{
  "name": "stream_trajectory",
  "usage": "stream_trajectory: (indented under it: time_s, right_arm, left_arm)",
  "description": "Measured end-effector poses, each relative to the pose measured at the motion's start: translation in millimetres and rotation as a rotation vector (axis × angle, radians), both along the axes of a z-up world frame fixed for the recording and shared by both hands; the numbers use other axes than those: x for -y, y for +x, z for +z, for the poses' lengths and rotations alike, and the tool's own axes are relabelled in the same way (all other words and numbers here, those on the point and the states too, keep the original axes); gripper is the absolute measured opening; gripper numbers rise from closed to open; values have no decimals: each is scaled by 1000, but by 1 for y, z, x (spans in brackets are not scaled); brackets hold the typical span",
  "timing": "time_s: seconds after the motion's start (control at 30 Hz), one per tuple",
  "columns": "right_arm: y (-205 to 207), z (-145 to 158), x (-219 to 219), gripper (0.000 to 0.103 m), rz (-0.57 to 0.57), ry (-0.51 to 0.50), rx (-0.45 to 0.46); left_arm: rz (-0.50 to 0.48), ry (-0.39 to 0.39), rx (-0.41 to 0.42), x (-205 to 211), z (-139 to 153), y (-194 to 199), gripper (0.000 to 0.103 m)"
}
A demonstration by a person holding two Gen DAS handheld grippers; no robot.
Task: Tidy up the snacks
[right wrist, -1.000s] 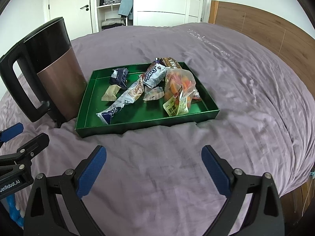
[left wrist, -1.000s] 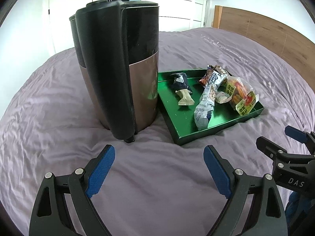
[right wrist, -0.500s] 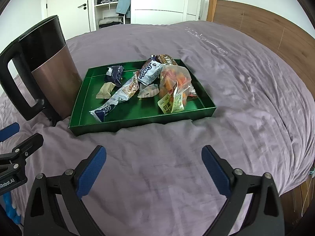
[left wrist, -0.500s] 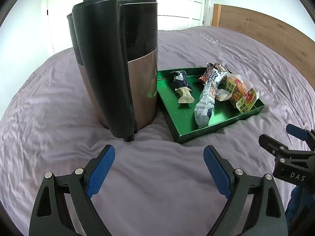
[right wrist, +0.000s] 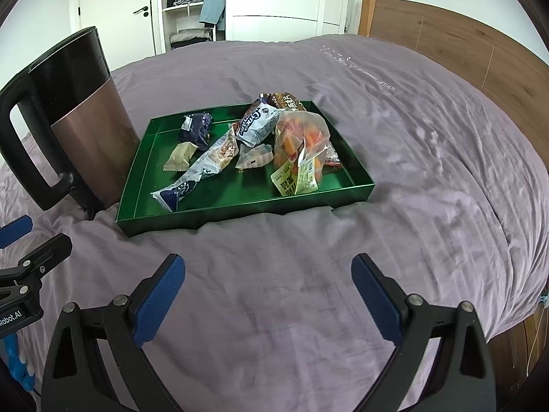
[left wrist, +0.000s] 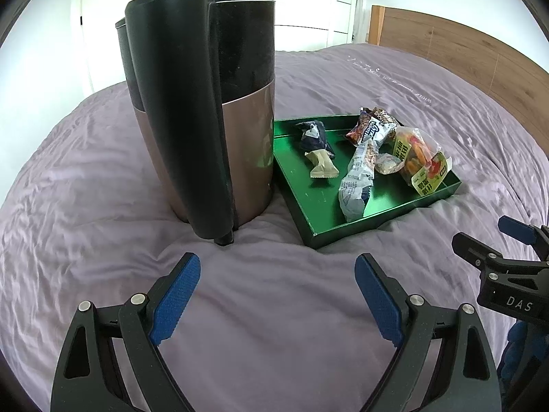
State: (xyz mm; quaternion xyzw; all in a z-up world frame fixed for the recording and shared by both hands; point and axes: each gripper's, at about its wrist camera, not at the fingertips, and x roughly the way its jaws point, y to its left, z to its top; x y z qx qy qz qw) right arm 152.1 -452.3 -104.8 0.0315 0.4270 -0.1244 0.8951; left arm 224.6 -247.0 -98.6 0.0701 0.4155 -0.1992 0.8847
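Tray's (left wrist: 346, 230) near-left corner behind kettle (left wrist: 206, 110), packet print (right wrist: 298, 180) unreadable (too small)

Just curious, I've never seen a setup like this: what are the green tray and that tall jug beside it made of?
The green tray looks like thin glossy metal or coated card: its inner walls mirror the snacks. The jug seems to be brushed copper-toned metal below, with a soft sheen, and glossy black plastic above and on its handle.

Your left wrist camera is looking down along its fingers at the purple bed (left wrist: 103, 189) from low and close, facing the kettle (left wrist: 202, 103) head-on with the green tray (left wrist: 298, 185) off to its right. Your right wrist camera is sitting just beside it, angled down the same way but facing the tray squarely. Both are sharing kettle, tray, bedspread and the wooden headboard (right wrist: 446, 44).
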Motion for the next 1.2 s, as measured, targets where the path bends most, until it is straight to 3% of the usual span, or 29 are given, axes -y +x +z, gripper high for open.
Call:
stream_trajectory:
  time_s: [0.77,0.83,1.2]
  right_arm:
    - [2,-11,-3,103,9,5,-20]
    - [3,-12,-3,103,12,5,-22]
    - [3,-12,-3,103,12,4,-24]
  left_arm:
    - [-9,-18,-10,3,-1,-1,89]
    - [4,-40,-20,1,0,0,102]
    - [11,-40,-21,1,-3,4,102]
